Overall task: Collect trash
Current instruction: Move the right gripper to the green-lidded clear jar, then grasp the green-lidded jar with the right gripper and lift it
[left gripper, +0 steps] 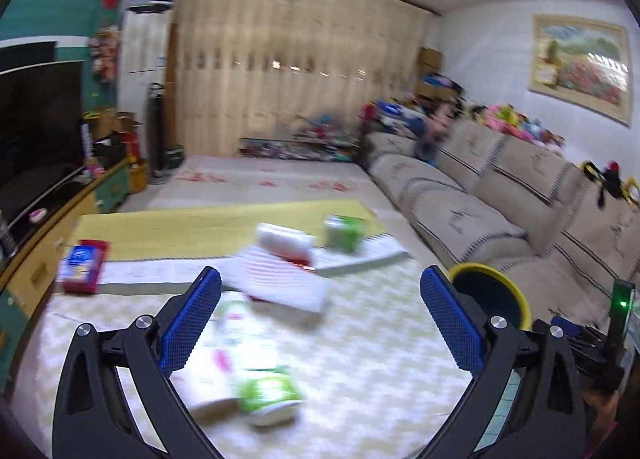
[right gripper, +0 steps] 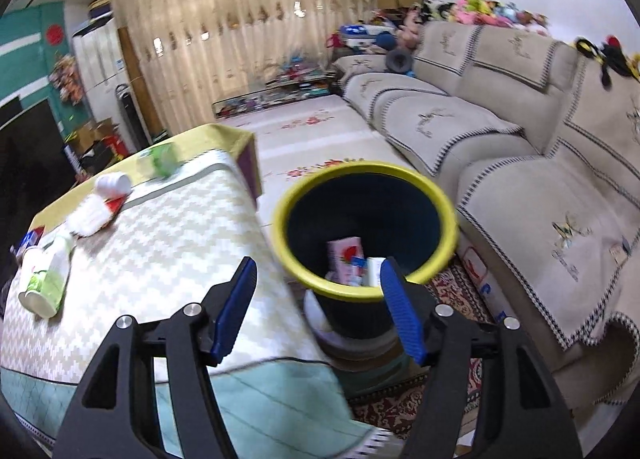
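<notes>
left gripper: held above the table, blue-padded jaws spread wide, nothing between them. right gripper: jaws likewise apart and empty, poised over the table's edge and the near rim of the bin. bin: dark tub with yellow rim, stood on the floor between table and sofa, just beside the table; it held a pink carton and a white item too small to identify. table: covered in a white-and-cream zigzag cloth, with a yellow cloth at the far end. on it, in blur: a green-and-white paper cup lying on its side nearest the left gripper, touching a white bottle; a white ribbed packet with red underneath, mid-table; a white roll-like item just behind it; a green box at the far end; a red-and-blue pack at the left edge. all table trash lay well apart from the bin. television at left.
</notes>
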Available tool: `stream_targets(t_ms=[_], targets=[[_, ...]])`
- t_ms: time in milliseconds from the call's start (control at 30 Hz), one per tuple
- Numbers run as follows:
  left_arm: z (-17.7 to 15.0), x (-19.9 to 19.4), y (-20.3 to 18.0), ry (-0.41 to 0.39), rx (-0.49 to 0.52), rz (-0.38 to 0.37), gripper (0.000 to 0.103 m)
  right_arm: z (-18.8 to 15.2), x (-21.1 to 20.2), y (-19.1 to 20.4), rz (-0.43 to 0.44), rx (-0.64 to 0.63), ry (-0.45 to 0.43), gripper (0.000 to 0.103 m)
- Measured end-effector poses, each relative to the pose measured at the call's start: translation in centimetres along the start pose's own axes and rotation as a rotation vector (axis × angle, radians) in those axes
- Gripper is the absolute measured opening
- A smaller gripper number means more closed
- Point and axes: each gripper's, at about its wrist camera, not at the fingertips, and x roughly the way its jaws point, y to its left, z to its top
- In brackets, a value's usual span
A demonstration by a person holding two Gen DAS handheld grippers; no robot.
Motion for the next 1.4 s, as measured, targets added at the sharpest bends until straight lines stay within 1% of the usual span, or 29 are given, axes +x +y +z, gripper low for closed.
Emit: stream_targets(t_ms=[133,167,200,233,333,400,500,600,633,733,800,900,967,1000,1067,1167,1233,1400], targets=[[-0.1,-0.4,5.5,-0.036,-0.054,0.065,0.098,1.1,1.2,4.2,0.041,-0.061,0.008,0.061],[-0.1,-0.3,6.2,-0.041,-0.06,0.076,0.098,1.5,1.5,5.1,0.054,-0.073,0.009,0.061],[-0.2,-0.1,7.8,-0.054,-0.07,0.103,0.098,1.8,1.8,6.1,0.071,-0.086,0.01,0.061],[-0.4,0.0,8.2,-0.061,-0.074,0.121,0.098,2.4,2.5,7.5,0.104,-0.104,0.018,0.061],[-1.2,0.5,11.3,-0.079,-0.103,0.182,0.098,3.8,4.4,10.2,0.169,-0.138,0.044,0.061],[-1.8,1.0,13.0,-0.088,-0.135,0.198,0.098,4.8,5.7,11.5,0.187,-0.157,0.064,0.061],[-2.8,1.7,15.1,-0.09,-0.175,0.2,0.098,7.3,8.4,13.5,0.207,-0.151,0.1,0.061],[-3.2,2.2,16.5,-0.076,-0.187,0.225,0.098,9.4,10.0,15.2,0.206,-0.143,0.085,0.062],[-3.4,2.4,16.9,-0.071,-0.195,0.23,0.098,10.3,10.6,16.1,0.203,-0.138,0.078,0.064],[-3.9,3.2,15.9,-0.056,-0.199,0.229,0.098,12.2,12.6,18.8,0.196,-0.135,0.068,0.068],[-4.2,3.6,16.0,-0.046,-0.189,0.245,0.098,13.2,14.4,21.0,0.166,-0.156,0.065,0.072],[-4.4,4.0,15.8,-0.036,-0.177,0.251,0.098,14.2,16.8,22.8,0.134,-0.155,0.091,0.073],[-4.5,4.0,15.6,-0.034,-0.178,0.249,0.098,14.8,18.7,23.9,0.096,-0.149,0.119,0.077],[-4.6,4.1,15.7,-0.03,-0.183,0.243,0.098,14.8,19.5,24.3,0.089,-0.146,0.137,0.079],[-4.7,3.9,15.6,-0.023,-0.194,0.23,0.098,14.9,21.1,24.9,0.074,-0.128,0.176,0.079],[-4.8,3.8,15.5,-0.016,-0.205,0.212,0.098,14.8,22.2,25.6,0.041,-0.129,0.181,0.079],[-4.8,3.9,15.5,-0.01,-0.214,0.197,0.098,14.6,23.1,26.2,-0.001,-0.13,0.179,0.08],[-5.2,4.4,15.6,0.013,-0.227,0.171,0.098,14.2,24.8,27.0,-0.044,-0.137,0.199,0.08]])
